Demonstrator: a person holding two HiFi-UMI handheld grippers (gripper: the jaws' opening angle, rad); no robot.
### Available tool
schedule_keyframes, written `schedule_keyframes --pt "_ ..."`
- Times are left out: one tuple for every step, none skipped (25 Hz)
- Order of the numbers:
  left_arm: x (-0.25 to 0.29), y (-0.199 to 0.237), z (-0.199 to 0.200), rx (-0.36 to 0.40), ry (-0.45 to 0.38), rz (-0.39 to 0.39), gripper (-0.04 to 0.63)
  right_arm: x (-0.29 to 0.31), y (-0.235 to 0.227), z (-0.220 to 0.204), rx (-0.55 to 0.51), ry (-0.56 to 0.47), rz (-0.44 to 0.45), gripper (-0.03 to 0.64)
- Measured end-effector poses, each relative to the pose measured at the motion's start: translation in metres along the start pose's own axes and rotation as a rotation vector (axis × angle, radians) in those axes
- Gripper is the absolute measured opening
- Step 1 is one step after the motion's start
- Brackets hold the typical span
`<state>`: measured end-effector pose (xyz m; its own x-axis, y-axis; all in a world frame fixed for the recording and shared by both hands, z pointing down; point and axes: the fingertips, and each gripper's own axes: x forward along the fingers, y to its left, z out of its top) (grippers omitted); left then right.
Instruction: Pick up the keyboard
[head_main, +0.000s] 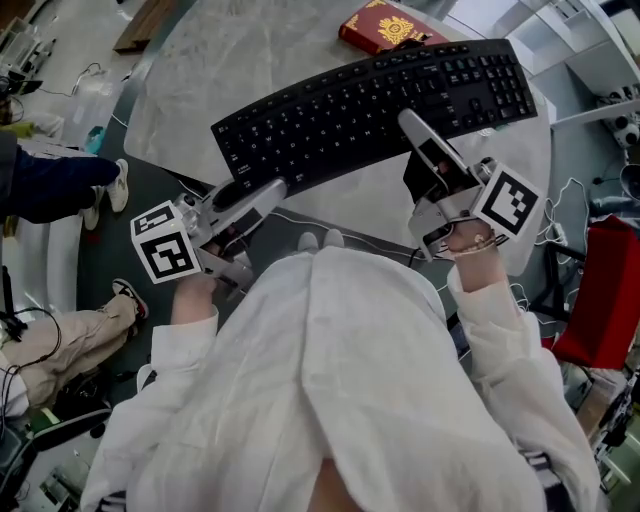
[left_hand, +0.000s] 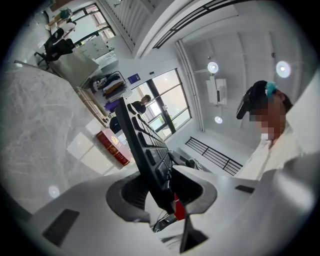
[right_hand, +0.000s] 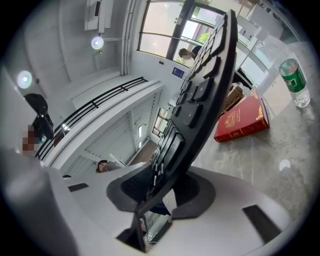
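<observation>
Lying lengthwise left-right, the keyboard (head_main: 370, 105) is pinched by left gripper (head_main: 262, 192) and right gripper (head_main: 415, 130) fingers.

— Where does the head view look from?
— From above the person's (head_main: 330, 400) shoulders, steeply down onto the table (head_main: 200, 80). The left gripper (head_main: 255, 197) and the right gripper (head_main: 415, 135) sit mid-frame.
— And the gripper views?
— Each sits close behind its own jaws and looks along them. Each is rolled, so the table stands at one side.
— What do they share?
— All three show the keyboard (head_main: 380, 105), edge-on in the gripper views, and the red book (head_main: 385, 28) beyond it.
</observation>
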<state>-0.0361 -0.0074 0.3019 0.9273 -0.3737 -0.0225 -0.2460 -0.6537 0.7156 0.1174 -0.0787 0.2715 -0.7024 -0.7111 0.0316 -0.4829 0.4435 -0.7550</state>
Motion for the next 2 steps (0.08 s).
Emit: schedule_keyframes --pt "0.0004 0.0011 0.0006 0.005 0.001 -0.001 0.124 0.0006 -0.0010 -0.0004 0.000 0.001 0.001 0.118" --pt "0.0009 0.0022 0.0011 0.009 0.002 -0.002 0.124 0.0012 -0.0020 -0.0008 0.000 0.003 0.003 0.118"
